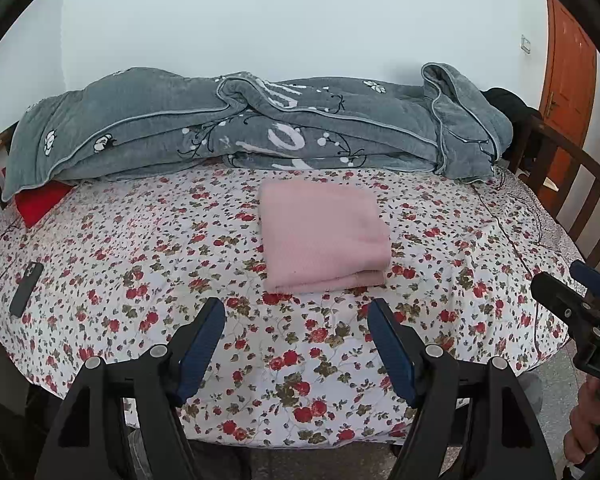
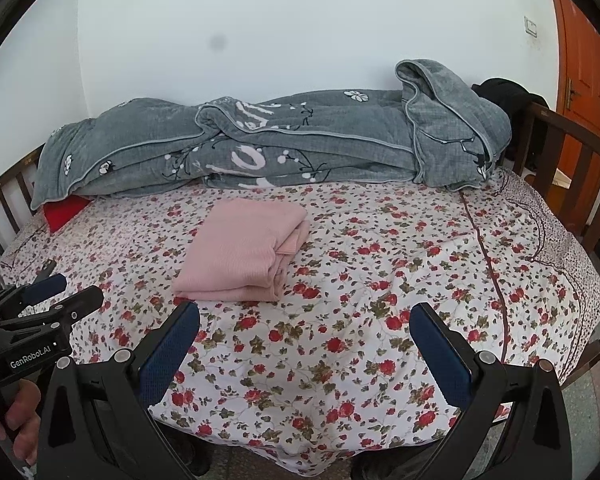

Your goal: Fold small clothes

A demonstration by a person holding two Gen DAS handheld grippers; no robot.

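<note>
the pink garment (image 1: pixel 324 236) lies folded into a neat stack in the middle of the bed (image 1: pixel 140 248), on the floral sheet, with its layered edges facing you and toward your right in the right wrist view (image 2: pixel 244 252). your left hand-held gripper (image 1: pixel 296 344) hangs over the near edge of the bed with its blue-padded fingers spread wide and nothing between them; the garment sits just beyond its tips, not touching. your right hand-held gripper (image 2: pixel 304 344) is likewise spread apart and empty, off to the right of the garment and nearer to you. each one shows at the edge of the other's view, and both are apart from the cloth.

a rumpled grey quilt (image 1: pixel 240 124) runs along the far side of the bed against the wall, a red cushion (image 1: pixel 40 202) peeks out under its left end, and a dark phone (image 1: pixel 26 289) lies on the sheet at your far left. an orange door (image 1: pixel 568 80) stands at the right.
</note>
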